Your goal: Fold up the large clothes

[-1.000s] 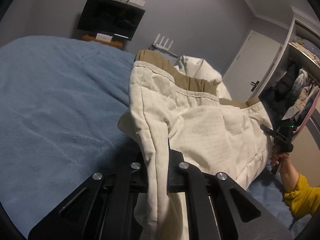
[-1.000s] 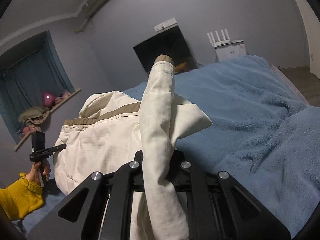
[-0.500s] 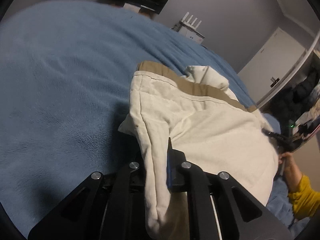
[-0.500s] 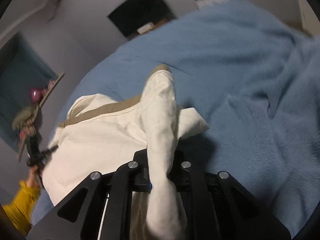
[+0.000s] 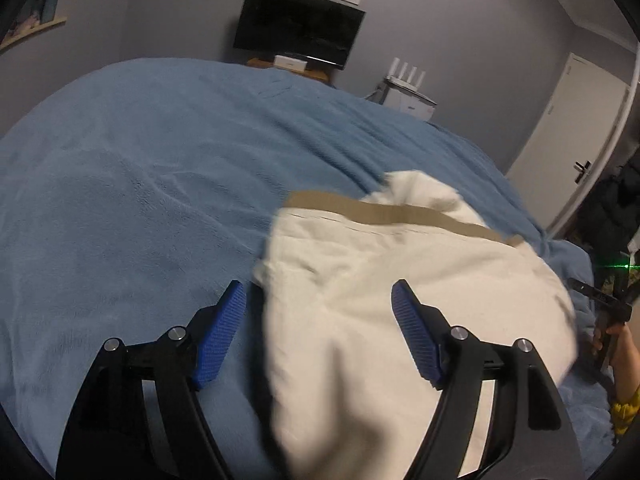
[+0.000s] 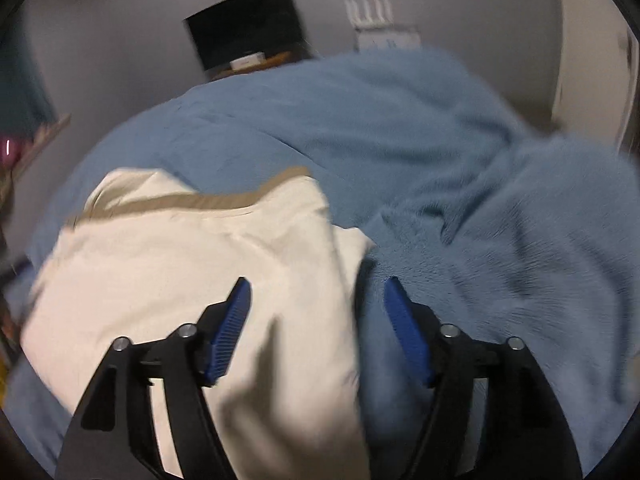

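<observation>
**Both grippers let the folded coat drop onto the bed**

Since the earlier frames, both sets of jaws had just been opening: where each had pinched a bunched cream edge a second before, the blue pads now stood wide apart and pressed on nothing. The left gripper (image 5: 318, 294) hung released over the coat (image 5: 400, 288), with cloth lying loose between its fingers but touching neither pad, as far as the blur allowed. The right gripper (image 6: 316, 290) was likewise released, its left finger over the cream cloth and its right finger over the bed (image 6: 500, 220).

The step in hand looked like the release that ends one fold, the lifted near part having been laid over the body of the garment. A next move would probably call for drawing both grippers back clear of the cloth, then finding fresh edges for another fold or smoothing the stack; the thick, soft fabric would likely spring up unless pressed.

The coat lay on the near right part of the blue bed in the left view, and near left in the right view. It was cream and padded, with a tan band (image 5: 400, 214) running along its far edge and a rumpled cream lump just beyond that band. Its near edge was blurred.
</observation>
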A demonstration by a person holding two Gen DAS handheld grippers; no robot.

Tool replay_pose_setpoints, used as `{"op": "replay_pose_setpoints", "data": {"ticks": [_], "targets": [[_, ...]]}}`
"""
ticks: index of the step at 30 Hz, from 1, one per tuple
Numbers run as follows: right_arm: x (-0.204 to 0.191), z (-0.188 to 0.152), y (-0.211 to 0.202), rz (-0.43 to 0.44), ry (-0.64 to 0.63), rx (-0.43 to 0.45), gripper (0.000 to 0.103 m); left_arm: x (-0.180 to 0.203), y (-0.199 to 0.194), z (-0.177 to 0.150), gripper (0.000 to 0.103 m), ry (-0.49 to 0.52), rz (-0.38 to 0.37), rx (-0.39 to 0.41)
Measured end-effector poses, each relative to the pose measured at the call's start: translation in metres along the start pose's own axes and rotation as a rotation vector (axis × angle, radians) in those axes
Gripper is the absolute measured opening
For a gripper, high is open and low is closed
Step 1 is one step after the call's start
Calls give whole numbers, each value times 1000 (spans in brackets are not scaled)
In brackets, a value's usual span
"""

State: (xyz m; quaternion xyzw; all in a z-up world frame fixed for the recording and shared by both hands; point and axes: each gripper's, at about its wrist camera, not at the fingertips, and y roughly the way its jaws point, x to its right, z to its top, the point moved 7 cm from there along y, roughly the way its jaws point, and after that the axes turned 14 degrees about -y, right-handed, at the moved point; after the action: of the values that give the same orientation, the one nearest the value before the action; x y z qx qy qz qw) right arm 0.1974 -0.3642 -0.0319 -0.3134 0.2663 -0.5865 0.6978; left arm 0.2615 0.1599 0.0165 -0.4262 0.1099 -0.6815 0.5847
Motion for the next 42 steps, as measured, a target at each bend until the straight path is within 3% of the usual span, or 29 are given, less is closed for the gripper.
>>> {"op": "replay_pose_setpoints", "data": {"ticks": [3,6,9,12,15,21,34,42], "targets": [[-38,-13,-30,8,-69,-4,90,35,-22,-25,98,35,6,-3],[-87,-36,-44,62,-120,-37,93,55,-39,-61,96,49,-7,-51],[-120,-59,-39,114,-139,-89,93,76,-21,-99,96,51,4,-126],[-139,-71,-21,104,-178,-137,93,83,4,-122,96,130,92,-158],[-147,-73,-5,75,-190,-152,93,85,26,-130,96,138,127,-182],[-150,-27,31,50,-195,-107,95,95,71,-98,97,140,169,-176],[-144,73,126,40,-100,-156,95,85,142,-6,98,89,267,-145],[-139,72,139,70,-38,-135,95,80,142,-4,98,65,253,-125]]}}
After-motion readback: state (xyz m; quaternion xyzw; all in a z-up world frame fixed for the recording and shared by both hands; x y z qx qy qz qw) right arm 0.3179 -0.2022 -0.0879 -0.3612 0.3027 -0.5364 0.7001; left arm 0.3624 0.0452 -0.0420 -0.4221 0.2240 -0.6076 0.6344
